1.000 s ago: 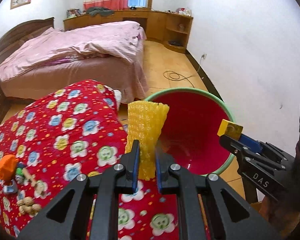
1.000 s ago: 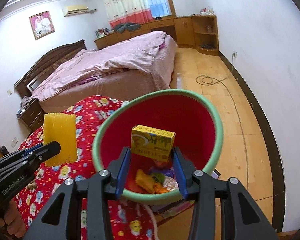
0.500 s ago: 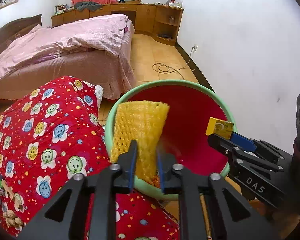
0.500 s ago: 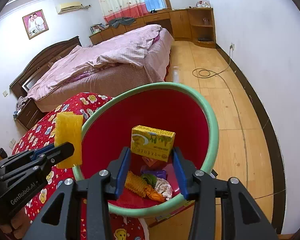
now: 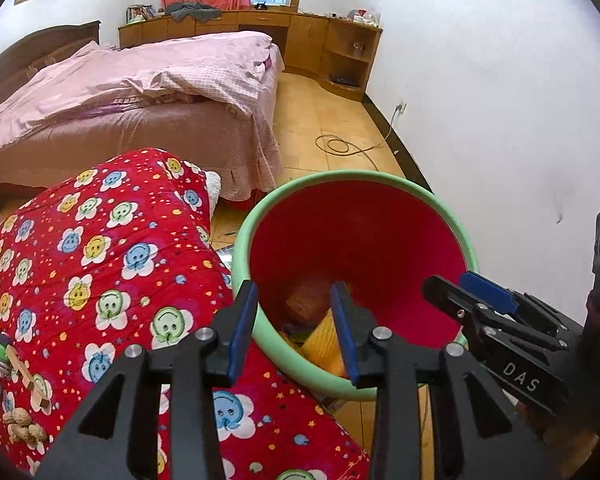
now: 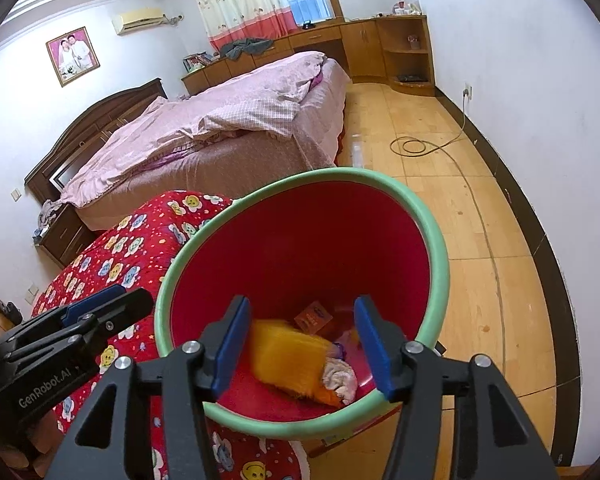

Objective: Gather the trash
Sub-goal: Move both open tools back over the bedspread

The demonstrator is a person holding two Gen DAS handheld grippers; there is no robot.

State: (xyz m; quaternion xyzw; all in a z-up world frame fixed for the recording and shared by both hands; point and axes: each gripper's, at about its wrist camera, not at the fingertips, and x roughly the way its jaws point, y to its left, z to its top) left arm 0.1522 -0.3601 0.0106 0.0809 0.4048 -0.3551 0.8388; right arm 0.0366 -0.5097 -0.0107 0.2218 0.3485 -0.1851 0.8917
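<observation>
Both my left tongs (image 5: 294,330) and right tongs (image 6: 298,346) have just been opening and hang empty above the bin (image 6: 432,240), where the yellow foam net (image 6: 288,356), blurred and perhaps mid-fall, lies, so I should withdraw clear of the rim.

We see both views evenly lit by soft daylight from the curtained window (image 6: 296,0) at the far end of the room, whose panes glare pale blue-white. The white walls beside it look bright and flat, with only faint shadows. Inside the red plastic bin with the green rim (image 6: 432,248) the colour deepens into shade. A yellow-orange object (image 6: 290,356) low in that bin is smeared by motion blur. Fisheye bending curves the room, and black vignette fills the corners.
</observation>
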